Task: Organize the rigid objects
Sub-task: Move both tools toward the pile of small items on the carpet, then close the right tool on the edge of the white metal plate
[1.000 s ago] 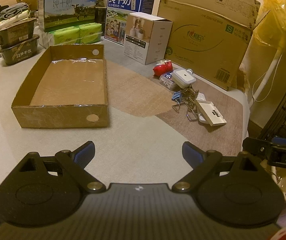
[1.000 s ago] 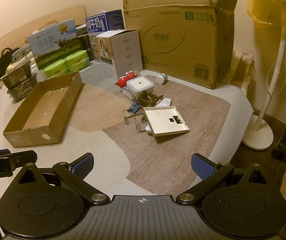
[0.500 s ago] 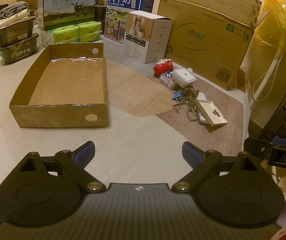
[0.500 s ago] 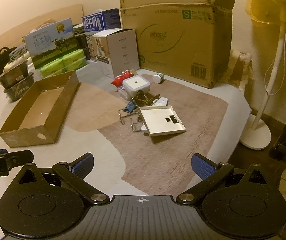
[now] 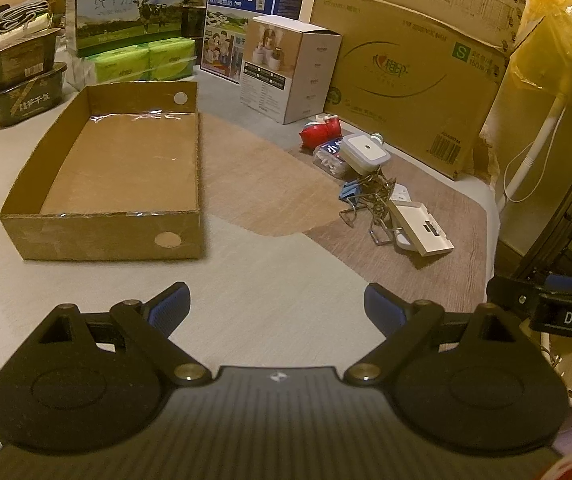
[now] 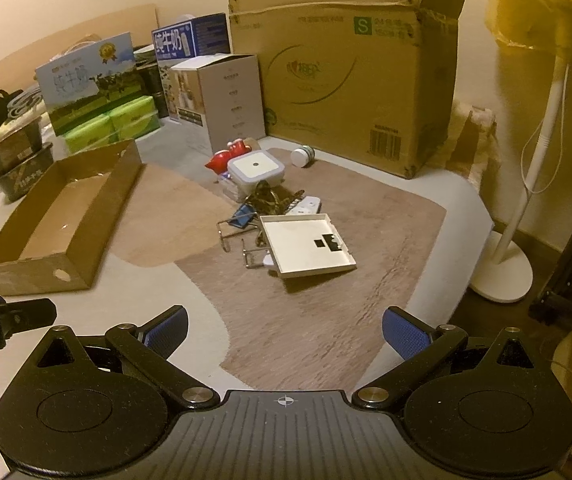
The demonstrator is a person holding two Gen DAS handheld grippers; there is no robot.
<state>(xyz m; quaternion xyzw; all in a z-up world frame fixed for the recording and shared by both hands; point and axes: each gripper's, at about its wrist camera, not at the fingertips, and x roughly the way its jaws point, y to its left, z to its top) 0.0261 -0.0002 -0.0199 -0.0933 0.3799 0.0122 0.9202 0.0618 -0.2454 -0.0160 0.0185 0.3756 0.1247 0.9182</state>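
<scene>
Both views have crept slightly closer to the clutter pile; left gripper (image 5: 277, 304) and right gripper (image 6: 285, 328) hover wide open, empty, while cardboard tray (image 5: 97, 236) sits left of the pile, long axis running away from the cameras.

Right of the cardboard tray (image 5: 101, 184) lies a small heap: square device (image 5: 364, 152) behind, binder clips (image 5: 370, 204) between, flat plate (image 5: 422, 228) nearest.

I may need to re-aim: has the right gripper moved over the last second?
Yes. In its own view the flat white plate and big cardboard carton have slid left and grown slightly, so the right gripper, jaws open, has eased forward and rightward.
</scene>
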